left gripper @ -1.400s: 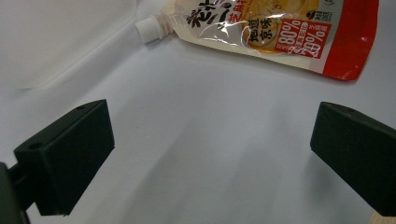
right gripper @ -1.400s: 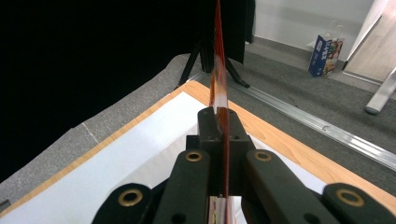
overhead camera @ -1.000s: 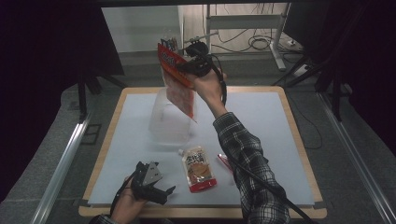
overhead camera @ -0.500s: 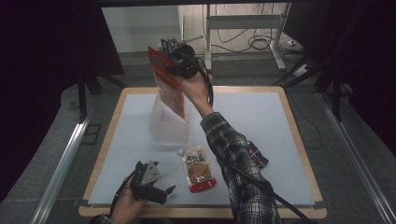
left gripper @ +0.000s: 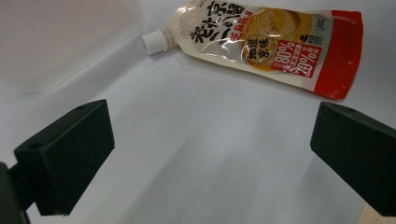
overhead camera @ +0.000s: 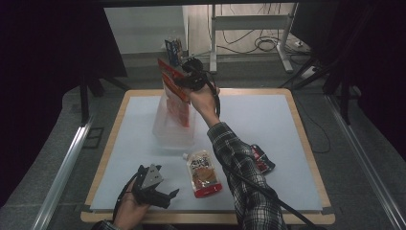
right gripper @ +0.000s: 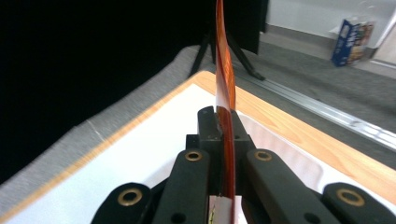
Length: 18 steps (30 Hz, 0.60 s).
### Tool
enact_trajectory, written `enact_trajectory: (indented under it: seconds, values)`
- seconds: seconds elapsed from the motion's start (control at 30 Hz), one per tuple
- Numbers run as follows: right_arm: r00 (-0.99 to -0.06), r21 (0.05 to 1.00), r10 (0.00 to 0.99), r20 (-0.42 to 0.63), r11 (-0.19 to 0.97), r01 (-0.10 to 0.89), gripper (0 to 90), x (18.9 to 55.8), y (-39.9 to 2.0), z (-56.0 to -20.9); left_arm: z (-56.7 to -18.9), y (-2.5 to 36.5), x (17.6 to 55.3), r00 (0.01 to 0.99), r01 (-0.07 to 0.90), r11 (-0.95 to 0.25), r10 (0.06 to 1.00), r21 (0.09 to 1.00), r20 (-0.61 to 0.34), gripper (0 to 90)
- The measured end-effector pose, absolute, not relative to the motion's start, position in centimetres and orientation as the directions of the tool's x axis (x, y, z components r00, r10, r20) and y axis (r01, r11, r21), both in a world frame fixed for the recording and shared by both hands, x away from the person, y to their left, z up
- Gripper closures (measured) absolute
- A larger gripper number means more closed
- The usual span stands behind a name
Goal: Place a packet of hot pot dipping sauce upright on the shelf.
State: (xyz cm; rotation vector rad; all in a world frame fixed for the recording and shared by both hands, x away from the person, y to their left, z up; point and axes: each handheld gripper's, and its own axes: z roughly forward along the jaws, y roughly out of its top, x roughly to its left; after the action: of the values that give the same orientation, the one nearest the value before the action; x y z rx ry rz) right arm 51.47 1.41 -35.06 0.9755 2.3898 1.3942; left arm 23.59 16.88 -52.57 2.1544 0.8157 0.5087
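Note:
My right gripper [overhead camera: 187, 80] is shut on a flat red packet [overhead camera: 174, 93] and holds it upright over a clear plastic container [overhead camera: 172, 132] at the table's middle left. The packet's lower end hangs inside the container. In the right gripper view the packet [right gripper: 225, 70] stands edge-on between the shut jaws of the right gripper [right gripper: 223, 122]. My left gripper [overhead camera: 165, 196] rests open near the front left edge, with nothing between its jaws. In the left gripper view the left gripper [left gripper: 210, 154] faces a spouted sauce pouch [left gripper: 271, 44] lying flat beyond it, beside the container [left gripper: 60, 37].
The sauce pouch [overhead camera: 205, 173] lies in front of the container. A dark packet [overhead camera: 262, 160] lies right of the checked sleeve. The white mat [overhead camera: 268, 124] covers a wood-edged table. A blue box [overhead camera: 173, 48] stands on the floor behind the table.
The right hand has come down and a little left with the red packet, whose lower end now hangs in the container. The left gripper has stayed put.

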Motion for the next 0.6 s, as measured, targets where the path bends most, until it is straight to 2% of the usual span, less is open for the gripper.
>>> enact_trajectory:
  seconds: [0.1,0.33,0.5,0.6]
  values:
    - [-0.753,0.818,0.652,0.092,0.382,0.431,88.2,51.4,1.5,-35.8,-52.6,16.8,23.6,0.717,0.385,-0.509,0.690,0.770,0.098,0.0]
    - [-0.735,0.815,0.666,0.126,0.353,0.459,88.2,52.1,0.5,-36.9,-52.7,16.8,23.6,0.718,0.385,-0.514,0.689,0.766,0.101,0.0]
    - [-0.700,0.796,0.714,0.024,0.410,0.446,87.2,52.6,-0.8,-37.4,-52.7,16.7,23.6,0.719,0.385,-0.523,0.686,0.760,0.109,0.0]
    - [-0.686,0.792,0.727,0.024,0.405,0.457,85.0,52.9,-1.4,-37.8,-52.8,16.7,23.6,0.719,0.385,-0.528,0.686,0.757,0.113,0.0]
